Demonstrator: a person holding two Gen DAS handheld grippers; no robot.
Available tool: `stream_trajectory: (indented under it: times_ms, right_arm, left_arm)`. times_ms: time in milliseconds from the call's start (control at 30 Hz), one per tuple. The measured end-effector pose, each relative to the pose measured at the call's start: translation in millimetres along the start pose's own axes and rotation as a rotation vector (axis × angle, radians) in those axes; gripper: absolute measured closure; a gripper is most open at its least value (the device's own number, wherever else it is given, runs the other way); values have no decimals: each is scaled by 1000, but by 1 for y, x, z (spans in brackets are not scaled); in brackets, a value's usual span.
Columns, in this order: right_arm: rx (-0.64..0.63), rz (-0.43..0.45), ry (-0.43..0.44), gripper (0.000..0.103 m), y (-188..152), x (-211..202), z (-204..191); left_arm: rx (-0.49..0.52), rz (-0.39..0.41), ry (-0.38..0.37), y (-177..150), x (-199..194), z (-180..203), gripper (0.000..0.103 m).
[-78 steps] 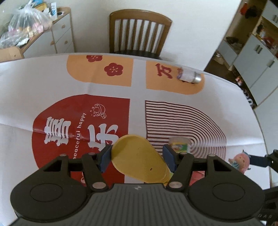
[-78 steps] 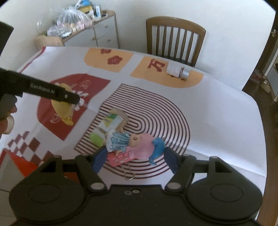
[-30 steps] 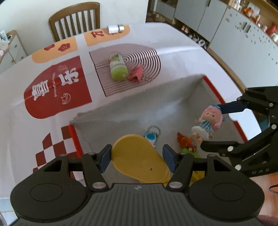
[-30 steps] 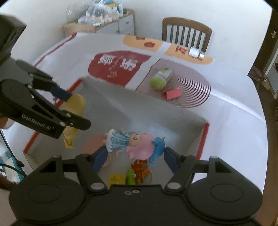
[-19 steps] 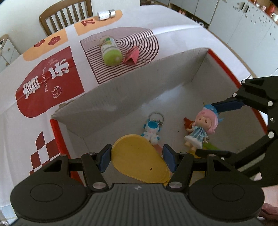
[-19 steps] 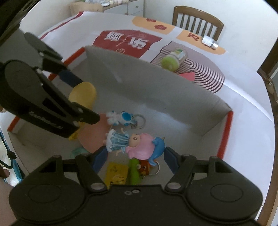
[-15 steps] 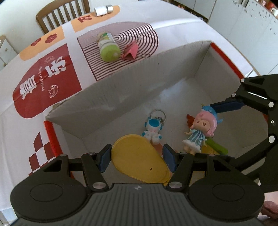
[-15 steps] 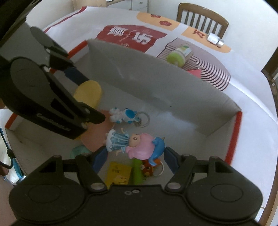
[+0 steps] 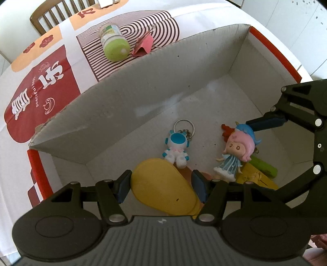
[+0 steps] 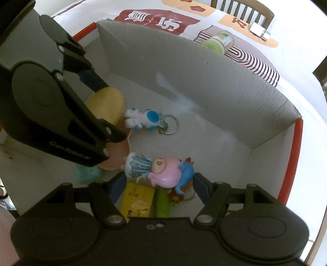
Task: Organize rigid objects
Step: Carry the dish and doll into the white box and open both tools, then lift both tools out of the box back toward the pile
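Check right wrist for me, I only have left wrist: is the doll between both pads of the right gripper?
Observer: Yes. In the right gripper the doll lies crosswise between both blue pads, skirt toward one, blue hat toward the other.
Operator: Anything below my yellow piece?
Observer: A pink disc lies on the floor of the box under it, with a mint-green item beside the disc.

Wooden chair (image 9: 53, 14) behind the table, printed red, orange and striped tablecloth (image 9: 40, 81)
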State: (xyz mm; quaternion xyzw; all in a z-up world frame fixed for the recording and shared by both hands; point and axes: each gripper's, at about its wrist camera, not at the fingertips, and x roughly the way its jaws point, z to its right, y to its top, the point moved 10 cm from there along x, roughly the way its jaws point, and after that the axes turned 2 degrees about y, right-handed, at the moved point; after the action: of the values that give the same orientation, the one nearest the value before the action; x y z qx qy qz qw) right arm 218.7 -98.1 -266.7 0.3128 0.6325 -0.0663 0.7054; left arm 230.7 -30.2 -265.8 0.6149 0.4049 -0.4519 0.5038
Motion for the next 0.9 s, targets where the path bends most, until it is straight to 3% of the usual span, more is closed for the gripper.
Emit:
stream_trajectory:
  times_ms: [433, 900]
  right_arm:
    - [31, 6, 30, 31, 4, -4, 8]
    - [54, 82, 83, 20, 9, -32, 4]
  left_arm:
    - [-32, -18, -22, 0, 7, -3, 41]
    - [-35, 0, -36, -5, -13, 2, 40]
